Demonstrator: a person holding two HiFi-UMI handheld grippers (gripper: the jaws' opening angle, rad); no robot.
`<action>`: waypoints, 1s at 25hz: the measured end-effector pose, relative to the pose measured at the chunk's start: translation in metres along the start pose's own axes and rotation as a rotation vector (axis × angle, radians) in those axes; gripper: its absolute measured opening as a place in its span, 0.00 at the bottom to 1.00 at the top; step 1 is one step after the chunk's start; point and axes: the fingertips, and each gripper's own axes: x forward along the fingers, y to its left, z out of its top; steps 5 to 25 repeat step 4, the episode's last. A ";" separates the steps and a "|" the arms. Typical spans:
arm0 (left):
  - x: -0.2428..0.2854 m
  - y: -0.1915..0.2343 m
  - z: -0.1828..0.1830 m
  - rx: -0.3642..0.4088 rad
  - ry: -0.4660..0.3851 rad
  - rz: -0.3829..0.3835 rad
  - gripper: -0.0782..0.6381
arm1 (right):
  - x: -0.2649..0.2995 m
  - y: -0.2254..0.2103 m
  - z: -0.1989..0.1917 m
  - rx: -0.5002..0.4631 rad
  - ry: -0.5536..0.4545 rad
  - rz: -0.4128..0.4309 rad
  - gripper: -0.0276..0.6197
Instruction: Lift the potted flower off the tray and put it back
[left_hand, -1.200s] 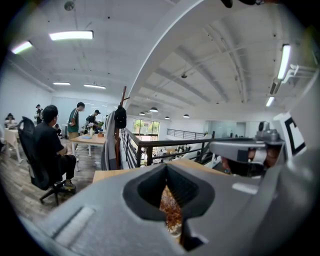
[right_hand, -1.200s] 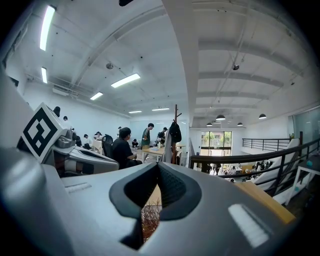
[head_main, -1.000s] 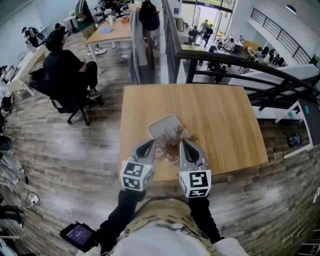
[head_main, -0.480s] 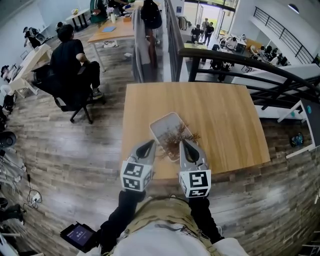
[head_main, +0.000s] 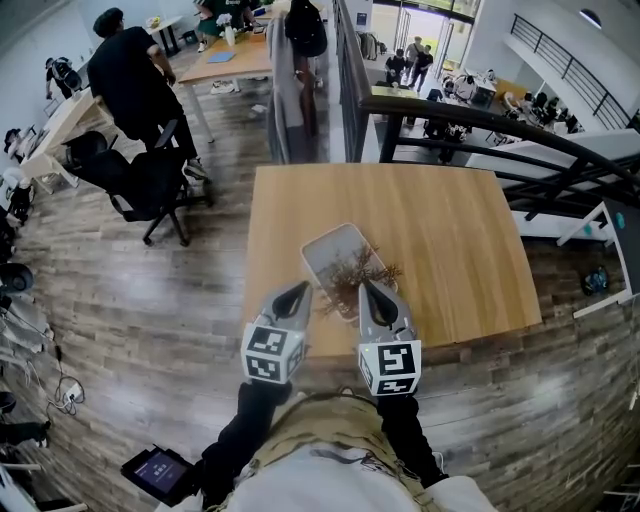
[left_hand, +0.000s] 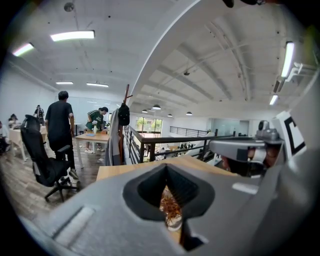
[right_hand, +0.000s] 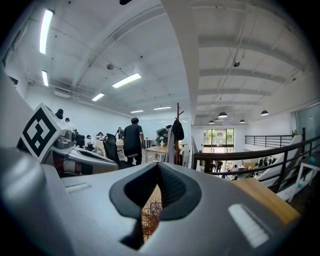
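Observation:
A dried brown flower in a small white pot (head_main: 350, 274) stands on the near end of a pale rectangular tray (head_main: 330, 251) on the wooden table (head_main: 440, 230). My left gripper (head_main: 303, 289) is just left of the plant and my right gripper (head_main: 366, 287) just right of it, both apart from it, with jaws shut and empty. The left gripper view shows the flower (left_hand: 170, 206) and its pot through the notch of the left gripper (left_hand: 166, 168). Brown twigs (right_hand: 149, 216) also show below the right gripper (right_hand: 157, 166) in the right gripper view.
The table's near edge lies right under the grippers. A black railing (head_main: 480, 118) runs behind the table at right. A person in black (head_main: 125, 72) stands by an office chair (head_main: 140, 185) at far left. Coats hang on a rack (head_main: 298, 30).
Both grippers stay where they were beside the plant. The person at back left has stood up from the office chair.

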 end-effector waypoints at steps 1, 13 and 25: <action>-0.001 -0.001 0.000 0.000 0.000 0.000 0.11 | -0.001 0.000 0.000 -0.001 -0.001 0.000 0.05; -0.004 -0.005 0.001 0.002 0.001 -0.002 0.11 | -0.007 0.001 0.001 -0.002 -0.002 -0.002 0.05; -0.004 -0.005 0.001 0.002 0.001 -0.002 0.11 | -0.007 0.001 0.001 -0.002 -0.002 -0.002 0.05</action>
